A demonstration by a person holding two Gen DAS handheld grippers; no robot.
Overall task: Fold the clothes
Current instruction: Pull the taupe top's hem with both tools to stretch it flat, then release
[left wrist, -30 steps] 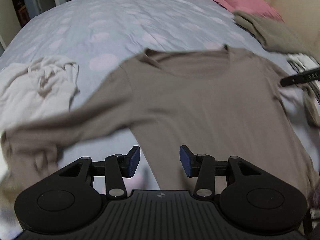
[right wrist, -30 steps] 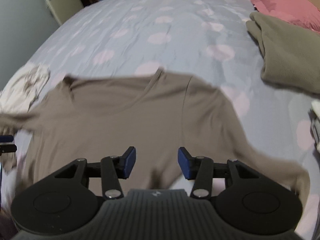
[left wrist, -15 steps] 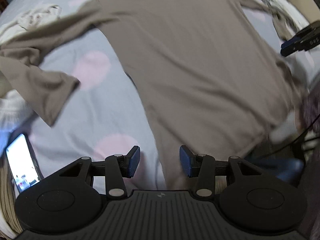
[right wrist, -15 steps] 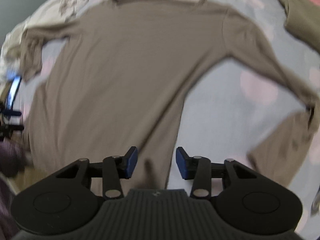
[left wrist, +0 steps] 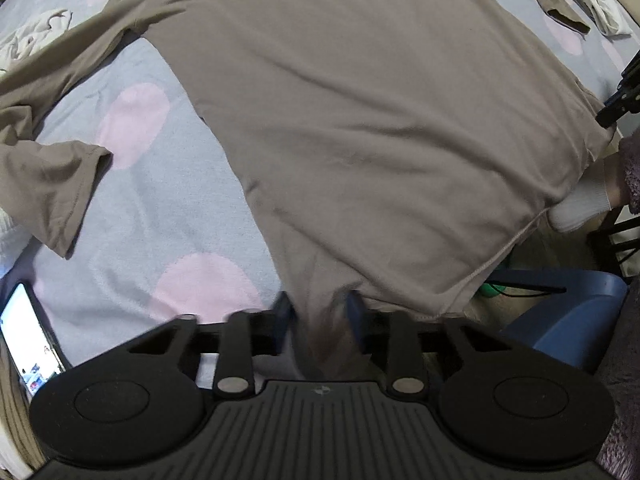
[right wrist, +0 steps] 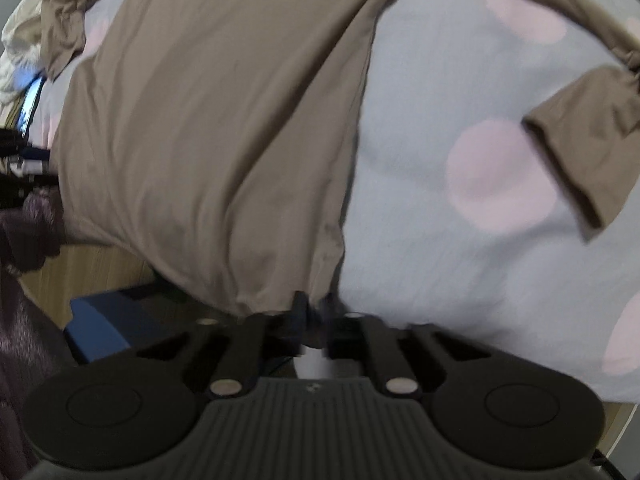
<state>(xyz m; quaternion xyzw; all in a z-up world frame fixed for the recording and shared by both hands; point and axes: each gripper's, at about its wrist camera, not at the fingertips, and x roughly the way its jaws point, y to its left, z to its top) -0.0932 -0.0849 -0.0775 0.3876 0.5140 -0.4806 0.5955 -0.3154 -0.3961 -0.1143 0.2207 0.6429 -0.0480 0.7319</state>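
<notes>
- The left gripper point(left wrist: 320, 322) has just been closing; its blue-padded jaws now pinch the bottom hem of the taupe long-sleeved shirt point(left wrist: 360, 100) at one lower corner, the cloth bunched between them.
- The right gripper point(right wrist: 316, 316) has also just been closing and clamps the hem at the opposite lower corner, a small fold of fabric caught between its pads.
- The shirt is soft, thin knit with a stitched hem, lying spread flat on the bed, its long axis running from the grippers away toward the neckline at the far end.
- Both sleeves stretch outward; one sleeve point(left wrist: 52, 176) bends back on itself with its cuff near the bed's edge, and the other sleeve point(right wrist: 588, 160) does likewise.
- The bedsheet point(left wrist: 168, 216) beneath is pale blue with large pink dots.
- A lit phone point(left wrist: 24, 344) lies at the bed's edge beside the left gripper.
- A crumpled cream garment point(left wrist: 36, 32) sits beyond the sleeve; white folded cloth point(left wrist: 596, 4) lies at the far corner.
- A blue box point(right wrist: 108, 320) stands on the floor below the hanging hem.
</notes>
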